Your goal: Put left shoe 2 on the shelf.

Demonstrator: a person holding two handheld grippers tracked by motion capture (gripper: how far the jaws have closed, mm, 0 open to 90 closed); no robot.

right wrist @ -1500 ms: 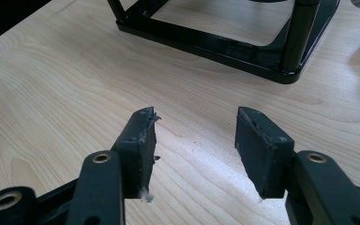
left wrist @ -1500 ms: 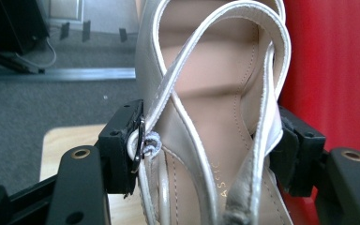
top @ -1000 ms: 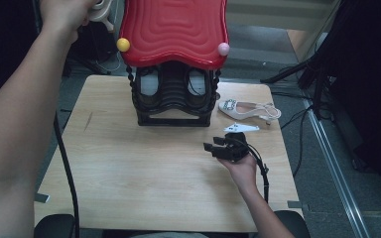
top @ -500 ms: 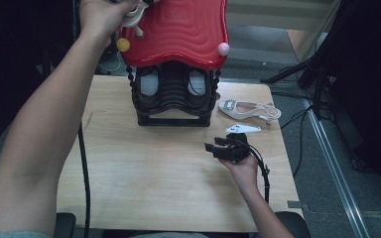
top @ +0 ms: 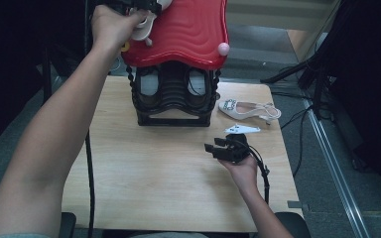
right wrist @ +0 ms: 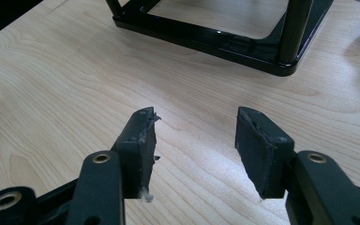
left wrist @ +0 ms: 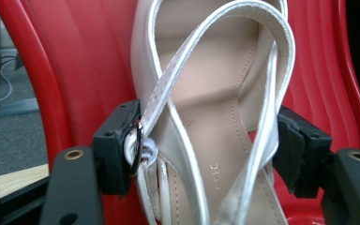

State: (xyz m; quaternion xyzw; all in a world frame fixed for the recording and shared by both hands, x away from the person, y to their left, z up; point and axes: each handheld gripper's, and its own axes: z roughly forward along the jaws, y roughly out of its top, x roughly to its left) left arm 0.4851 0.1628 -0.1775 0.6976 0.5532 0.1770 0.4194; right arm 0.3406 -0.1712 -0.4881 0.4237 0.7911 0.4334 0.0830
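white sandal [left wrist: 206, 140] in left hand-held gripper [left wrist: 206, 145], arm raised over red rack top [top: 188, 34]

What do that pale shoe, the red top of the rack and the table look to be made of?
The shoe looks like glossy patent leather or a synthetic: it shines, with stitched edges and a metal buckle. The red top looks like moulded plastic, smooth, ribbed and shiny. The table shows pale wood grain, perhaps a matt laminate.

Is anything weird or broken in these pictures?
Yes. The right gripper has worn pads: the edge is frayed, with bits hanging off. Also, one white shoe lies alone on its side on the table, while its mate sits between the left gripper jaws on the red rack top.
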